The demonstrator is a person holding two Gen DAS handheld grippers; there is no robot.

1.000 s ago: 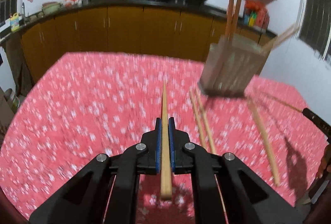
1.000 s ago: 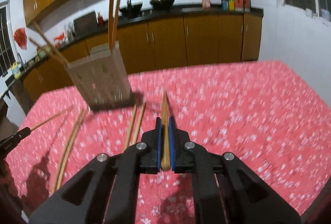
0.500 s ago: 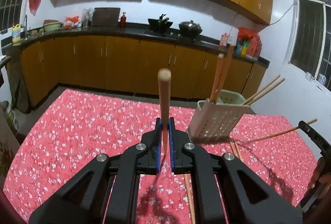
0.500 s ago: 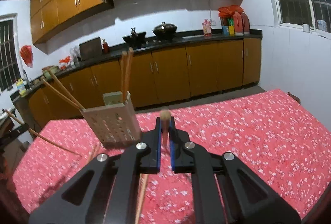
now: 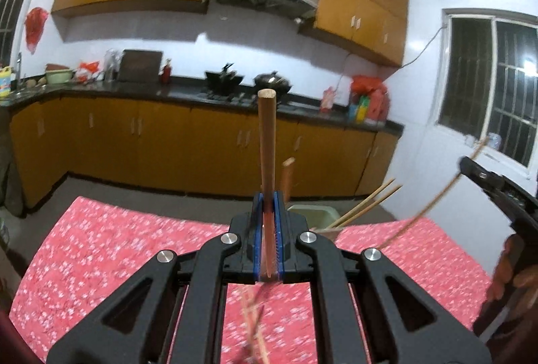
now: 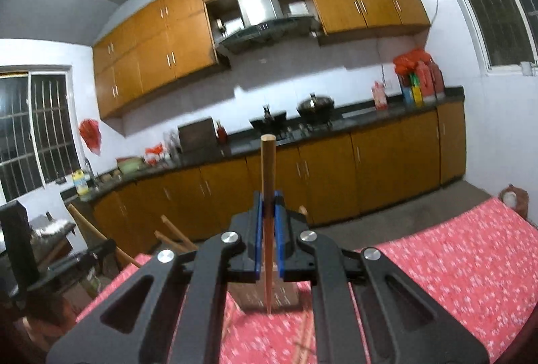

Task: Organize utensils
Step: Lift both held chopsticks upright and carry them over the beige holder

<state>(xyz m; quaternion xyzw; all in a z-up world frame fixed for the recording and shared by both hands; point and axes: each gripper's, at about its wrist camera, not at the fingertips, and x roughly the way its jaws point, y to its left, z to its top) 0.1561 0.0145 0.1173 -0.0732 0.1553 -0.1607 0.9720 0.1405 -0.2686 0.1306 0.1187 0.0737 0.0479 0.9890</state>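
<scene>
In the left wrist view, the left tongs [image 5: 268, 206] at lower centre are clamped tight on a chopstick [image 5: 266, 142] that stands upright, above the red flowered worktop [image 5: 101, 249]. Just right of them the holder [image 5: 312, 212] peeks out with more chopsticks [image 5: 366, 204] slanting from it. In the right wrist view, the right tongs [image 6: 268, 206] likewise pinch an upright second chopstick [image 6: 268, 169] at centre frame.
</scene>
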